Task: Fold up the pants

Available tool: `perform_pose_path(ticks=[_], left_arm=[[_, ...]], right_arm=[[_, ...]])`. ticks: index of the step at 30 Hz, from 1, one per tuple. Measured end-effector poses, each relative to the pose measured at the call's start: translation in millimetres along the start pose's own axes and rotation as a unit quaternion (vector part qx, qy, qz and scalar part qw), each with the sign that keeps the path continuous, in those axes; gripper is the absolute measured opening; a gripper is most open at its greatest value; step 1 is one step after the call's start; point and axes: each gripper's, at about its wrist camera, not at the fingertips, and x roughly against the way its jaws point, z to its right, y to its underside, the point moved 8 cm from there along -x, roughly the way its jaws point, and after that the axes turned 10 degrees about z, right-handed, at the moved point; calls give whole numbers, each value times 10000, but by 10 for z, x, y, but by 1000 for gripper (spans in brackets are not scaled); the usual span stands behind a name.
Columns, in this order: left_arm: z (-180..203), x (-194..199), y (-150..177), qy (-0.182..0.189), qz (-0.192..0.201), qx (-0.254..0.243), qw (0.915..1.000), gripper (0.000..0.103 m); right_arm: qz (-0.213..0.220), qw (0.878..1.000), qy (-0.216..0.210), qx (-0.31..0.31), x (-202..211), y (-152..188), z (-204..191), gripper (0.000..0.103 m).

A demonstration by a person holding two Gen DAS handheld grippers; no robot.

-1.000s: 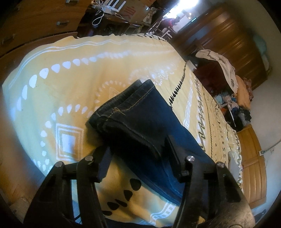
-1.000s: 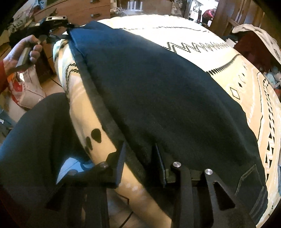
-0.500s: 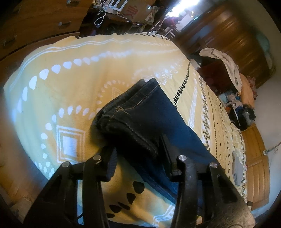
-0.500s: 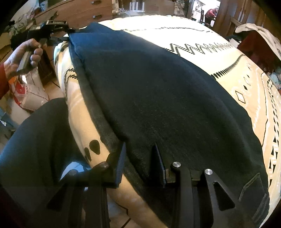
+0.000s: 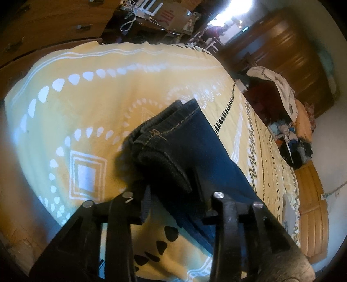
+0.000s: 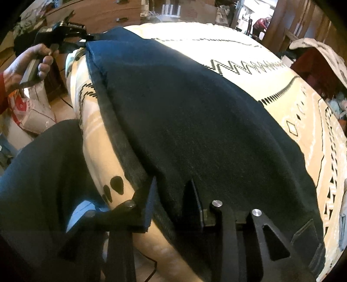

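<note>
Left wrist view: a yellow patterned bedspread (image 5: 91,112) is seen under dark blue pants (image 5: 195,151), both grippers' jaws clamped on denim, wooden drawers (image 5: 54,19) at eleven o'clock.

Pretty clearly somebody's bedroom at home. I'm over a bed (image 5: 91,104) with a yellow patterned bedspread (image 5: 151,71), a wooden headboard (image 5: 312,208) at its far end. There's a big dark wood wardrobe (image 5: 288,65) along the wall, wooden drawers (image 6: 104,15) past the bed's edge, and a heap of clothes (image 5: 286,97) dumped beside it. Lived-in, cluttered, not a lab.
</note>
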Motion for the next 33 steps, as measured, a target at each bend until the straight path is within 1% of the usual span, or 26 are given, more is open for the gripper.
perform_pose_path(ticks=[1,3,5,6,7,8,9,10,11,12,13,15,16,17,19,20,22,24,25,26,27,28,29,30,32,33], left_arm=[[11,2,-9,-58,45,-46,10000,42],[-4,1,-34,-126,128,-79,9998,46],[3,-7,-43,-209,178,-117,9996,46],[15,-13,-43,-230,187,-161,9994,43],[22,-22,-48,-294,191,-225,9991,31],[60,-52,-65,-330,152,-315,9988,21],[130,-93,-88,-289,77,-362,9989,12],[216,-136,-135,-256,7,-425,9988,11],[369,-179,-210,-109,-83,-555,9984,10],[544,-194,-295,92,-87,-644,9978,10],[810,-178,-428,461,-49,-705,9964,10],[1133,-70,-634,915,124,-789,9926,10],[1235,21,-754,1149,258,-749,9902,10],[1241,74,-807,1252,319,-677,9893,10],[1056,137,-866,1402,337,-358,9889,10],[936,123,-835,1364,299,-303,9897,10],[626,20,-697,1138,117,-135,9933,10],[233,-158,-485,856,-153,112,9961,11],[-36,-274,-364,720,-310,290,9965,12],[-206,-336,-291,712,-426,539,9951,14],[-338,-371,-236,887,-483,843,9913,15],[-417,-356,-234,1298,-412,1152,9840,15],[-428,-309,-244,1380,-385,1231,9820,15],[-408,-278,-248,1341,-363,1201,9830,15],[-335,-262,-255,1188,-335,944,9878,15],[-330,-259,-269,1142,-360,878,9889,15]], right_arm=[[-7,10000,-26,-29,-2,-4,-1,20],[2,10000,-21,-53,-5,-8,0,19],[-5,10000,-13,-80,-18,-2,2,19],[-3,10000,-10,-89,-21,-1,0,19],[-7,9999,-14,-103,-20,-3,0,19],[-9,9999,-29,-128,-18,-6,-3,19],[-15,9998,-79,-204,-10,-18,3,12],[-18,9994,-121,-311,8,-33,28,9],[8,9985,-202,-516,55,-69,84,7],[58,9973,-262,-684,108,-104,136,7],[142,9958,-311,-851,179,-153,194,6],[374,9930,-292,-1080,377,-288,324,7],[459,9924,-246,-1115,451,-343,364,7],[535,9921,-195,-1118,521,-395,400,7],[546,9923,-177,-1099,542,-426,402,7],[510,9926,-217,-1081,519,-413,378,7],[334,9934,-362,-1040,408,-331,274,7],[106,9948,-449,-912,266,-217,148,7],[-19,9954,-478,-833,184,-154,89,7],[-144,9957,-500,-765,93,-98,35,7],[-213,9959,-504,-718,35,-68,8,7],[-257,9960,-502,-688,-2,-53,-6,7],[-275,9958,-517,-707,-23,-54,-1,7],[-278,9952,-548,-759,-22,-40,14,7],[-265,9943,-603,-842,-12,-37,28,7],[-264,9942,-611,-842,-17,-36,30,8]])
